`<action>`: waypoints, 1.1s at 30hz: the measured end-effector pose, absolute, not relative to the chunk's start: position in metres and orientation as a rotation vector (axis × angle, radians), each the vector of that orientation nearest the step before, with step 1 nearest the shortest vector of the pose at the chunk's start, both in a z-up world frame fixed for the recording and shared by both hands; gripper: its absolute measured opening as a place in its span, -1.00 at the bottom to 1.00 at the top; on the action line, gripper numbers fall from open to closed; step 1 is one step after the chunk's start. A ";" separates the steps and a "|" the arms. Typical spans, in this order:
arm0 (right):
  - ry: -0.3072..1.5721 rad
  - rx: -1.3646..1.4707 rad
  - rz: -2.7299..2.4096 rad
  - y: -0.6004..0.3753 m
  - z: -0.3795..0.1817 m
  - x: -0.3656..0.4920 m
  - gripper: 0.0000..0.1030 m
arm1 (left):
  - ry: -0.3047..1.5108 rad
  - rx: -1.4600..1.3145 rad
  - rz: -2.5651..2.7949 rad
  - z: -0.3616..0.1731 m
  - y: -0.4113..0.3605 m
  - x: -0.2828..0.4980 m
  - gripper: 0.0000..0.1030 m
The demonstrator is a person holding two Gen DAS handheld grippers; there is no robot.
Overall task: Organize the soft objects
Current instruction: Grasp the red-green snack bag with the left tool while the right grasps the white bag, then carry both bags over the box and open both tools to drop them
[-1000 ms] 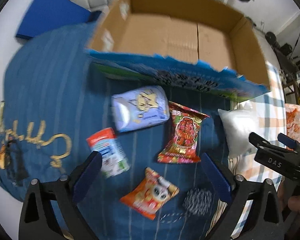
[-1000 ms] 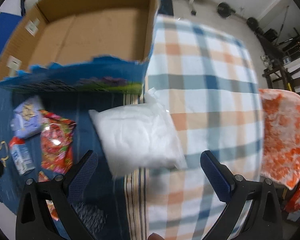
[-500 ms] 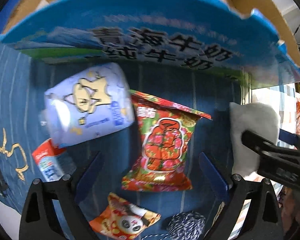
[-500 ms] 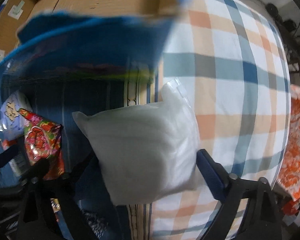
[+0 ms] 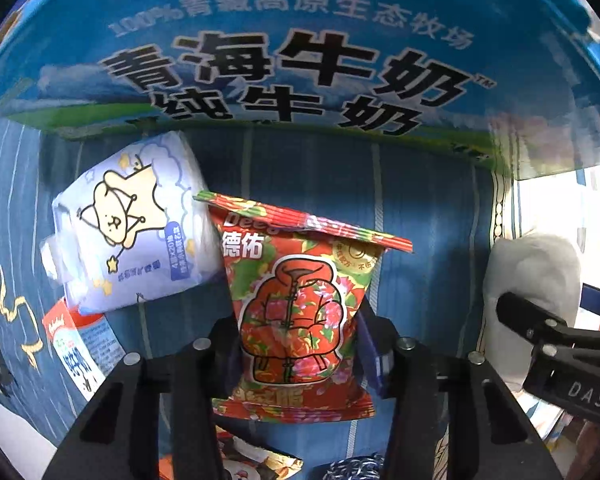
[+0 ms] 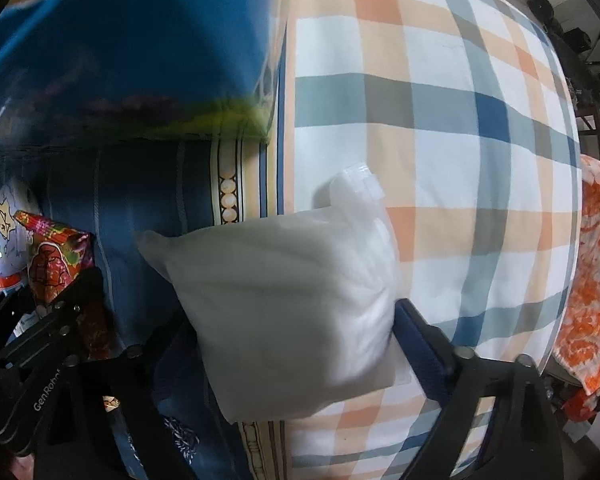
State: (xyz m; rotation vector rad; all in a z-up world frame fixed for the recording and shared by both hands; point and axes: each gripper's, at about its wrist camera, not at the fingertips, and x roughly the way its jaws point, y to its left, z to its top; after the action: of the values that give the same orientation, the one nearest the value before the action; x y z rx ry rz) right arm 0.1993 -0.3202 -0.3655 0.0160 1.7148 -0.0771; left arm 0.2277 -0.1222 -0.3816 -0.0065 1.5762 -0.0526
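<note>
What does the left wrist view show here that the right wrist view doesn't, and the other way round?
Left wrist only: the milk carton's printed front, the orange panda packet and the yarn ball.
Right wrist only: the plaid sheet, the orange floral cloth and the right gripper, closing around the white pillow bag.
Both: the left gripper shut on the red snack bag, the lilac tissue pack, and that pillow bag.
</note>
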 end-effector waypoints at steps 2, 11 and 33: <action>1.698 0.029 -0.078 -0.326 -0.359 0.196 0.53 | 1.560 -0.010 -0.039 -0.373 -0.119 0.213 -0.16; 1.661 0.082 -0.064 -0.344 -0.335 0.158 0.33 | 1.462 -0.025 0.006 -0.320 -0.130 0.168 -0.17; 1.336 0.127 0.041 -0.262 -0.165 0.130 0.32 | 1.155 -0.021 -0.079 -0.150 -0.107 0.152 -0.18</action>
State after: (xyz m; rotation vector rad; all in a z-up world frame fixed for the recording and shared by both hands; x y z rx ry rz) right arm 0.1297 -0.2623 -0.1650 0.1269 1.3358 0.0406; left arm 0.1520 -0.1068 -0.1497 -0.0205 1.1553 -0.0789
